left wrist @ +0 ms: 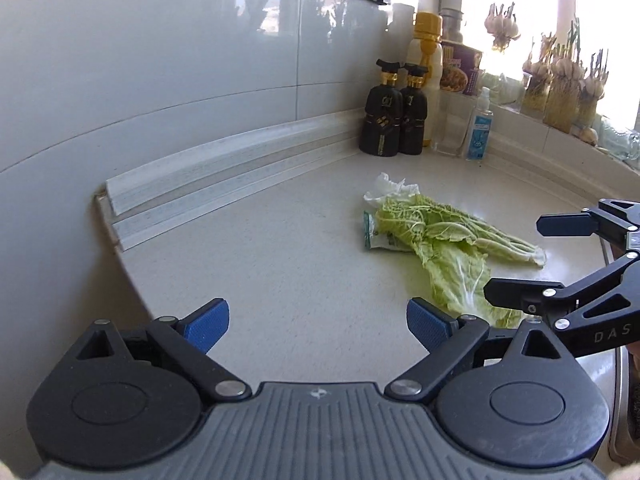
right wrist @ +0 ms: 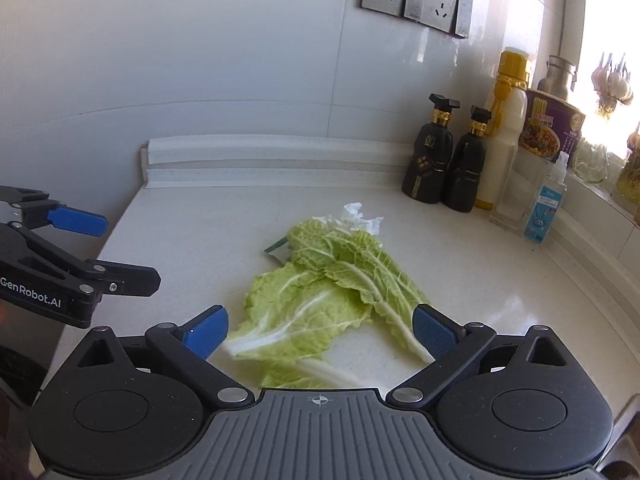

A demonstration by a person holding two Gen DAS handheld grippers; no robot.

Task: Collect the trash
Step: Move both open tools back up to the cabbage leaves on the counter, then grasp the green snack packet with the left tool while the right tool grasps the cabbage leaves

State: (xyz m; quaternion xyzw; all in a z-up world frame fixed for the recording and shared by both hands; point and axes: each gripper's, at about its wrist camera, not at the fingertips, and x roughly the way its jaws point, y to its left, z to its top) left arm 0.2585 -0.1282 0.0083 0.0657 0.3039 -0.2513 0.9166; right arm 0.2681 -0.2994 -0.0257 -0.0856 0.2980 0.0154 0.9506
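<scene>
Green cabbage leaves [right wrist: 320, 300] lie on the white countertop [right wrist: 480, 300], also in the left wrist view [left wrist: 448, 248]. A crumpled white tissue [right wrist: 360, 212] and a small green-and-white wrapper [left wrist: 374, 236] lie at their far end. My right gripper [right wrist: 320, 334] is open, its blue pads either side of the near leaf stems, just above them. My left gripper [left wrist: 318, 324] is open and empty over bare counter, left of the leaves. The right gripper [left wrist: 516, 260] shows at the right of the left wrist view.
Two black bottles [right wrist: 444, 160], a yellow-capped bottle [right wrist: 504, 128], a noodle cup [right wrist: 550, 128] and a small clear bottle [right wrist: 546, 204] stand at the back right corner. Wall sockets [right wrist: 416, 0] hang above. Garlic bunches [left wrist: 564, 80] line the windowsill. The counter's left edge [right wrist: 116, 220] drops off.
</scene>
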